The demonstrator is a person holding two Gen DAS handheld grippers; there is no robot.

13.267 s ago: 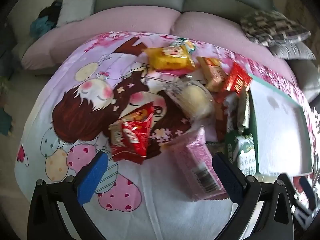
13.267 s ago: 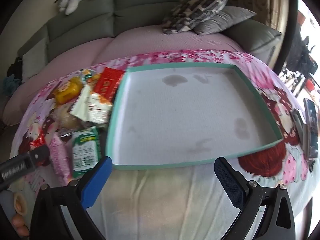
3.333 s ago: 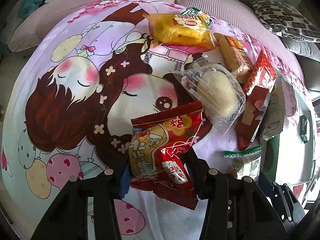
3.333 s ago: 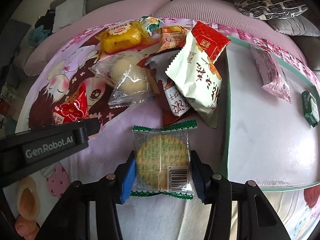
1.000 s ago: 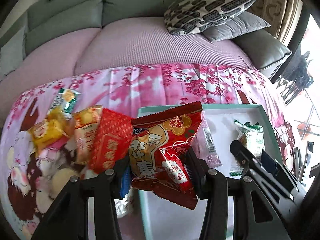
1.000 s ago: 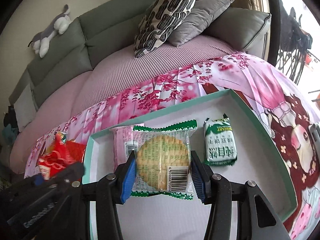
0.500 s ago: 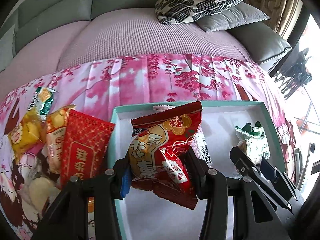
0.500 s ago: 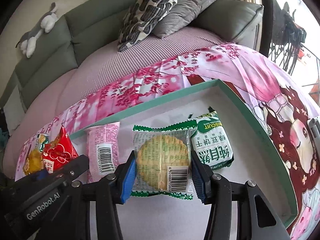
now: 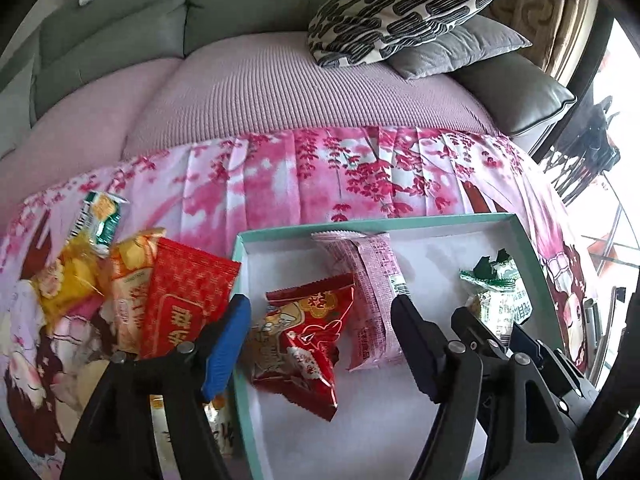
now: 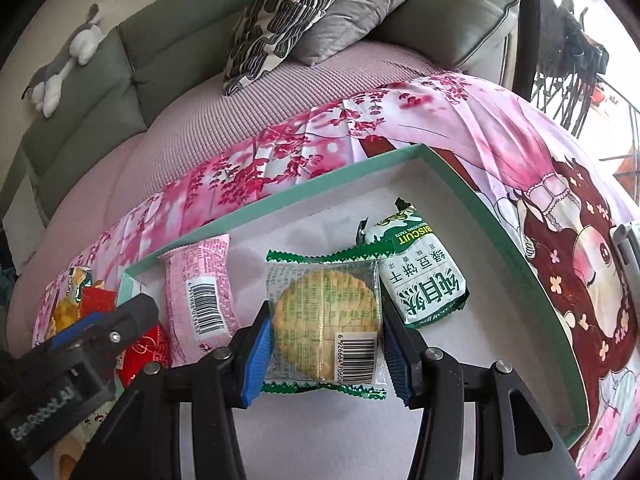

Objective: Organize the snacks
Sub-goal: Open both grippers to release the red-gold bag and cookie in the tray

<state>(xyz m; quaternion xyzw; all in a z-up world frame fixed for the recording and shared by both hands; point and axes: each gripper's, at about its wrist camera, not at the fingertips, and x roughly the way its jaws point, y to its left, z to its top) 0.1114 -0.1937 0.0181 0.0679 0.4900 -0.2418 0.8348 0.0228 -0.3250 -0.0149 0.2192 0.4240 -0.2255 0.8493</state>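
A shallow teal-rimmed tray [image 9: 412,224] [image 10: 452,172] with a white floor lies on the pink cloth. My left gripper [image 9: 320,340] is open over the tray's left end; a red snack packet [image 9: 300,340] lies loose between its fingers on the tray floor. My right gripper [image 10: 324,344] is shut on a clear green-edged biscuit packet [image 10: 324,320], held over the tray. A pink packet [image 10: 200,292] [image 9: 372,300] and a green-and-white biscuit pack [image 10: 420,280] [image 9: 496,296] lie in the tray.
Several loose snacks are heaped left of the tray: a red packet [image 9: 180,300], an orange one [image 9: 128,280], a yellow one [image 9: 68,280], a small green one [image 9: 100,216]. Behind is a sofa with pillows [image 9: 400,8]. The right gripper shows in the left wrist view [image 9: 520,360].
My left gripper has opened and let go of the red packet, which now lies in the tray. The right gripper still grips the biscuit packet, lower and closer to the tray floor.
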